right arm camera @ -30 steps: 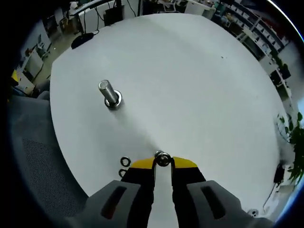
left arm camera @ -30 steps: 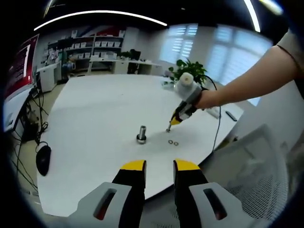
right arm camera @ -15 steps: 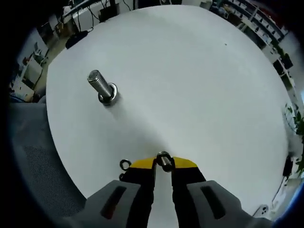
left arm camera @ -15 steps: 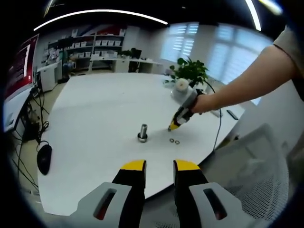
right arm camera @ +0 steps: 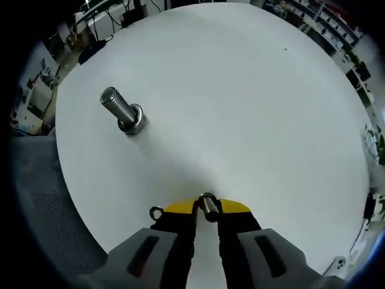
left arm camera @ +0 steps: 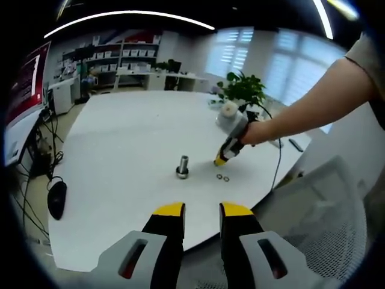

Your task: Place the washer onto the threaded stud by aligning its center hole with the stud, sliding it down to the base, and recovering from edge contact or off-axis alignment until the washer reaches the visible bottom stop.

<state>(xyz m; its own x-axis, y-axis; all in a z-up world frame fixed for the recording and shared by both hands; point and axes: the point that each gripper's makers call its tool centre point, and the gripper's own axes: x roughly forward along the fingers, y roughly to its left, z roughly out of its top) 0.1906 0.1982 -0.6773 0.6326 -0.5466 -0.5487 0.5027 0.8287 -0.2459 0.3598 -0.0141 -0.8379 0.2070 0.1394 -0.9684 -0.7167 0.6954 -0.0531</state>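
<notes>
R tool [right arm camera: 206, 206] pinched shut, L tool [left arm camera: 201, 211] parted, idle

the table [right arm camera: 252, 108] has a smooth, matt white top. the threaded stud [right arm camera: 120, 111], upper left of the right gripper view, is shiny grey metal with fine ridged threads. the washer [right arm camera: 207, 205] looks like polished metal. the right gripper [right arm camera: 207, 212] has matt yellow tips on grey plastic.

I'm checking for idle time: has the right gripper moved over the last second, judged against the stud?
Yes, slightly. In the left gripper view the right gripper has risen a little above the table, with its gap to the threaded stud about the same.
</notes>
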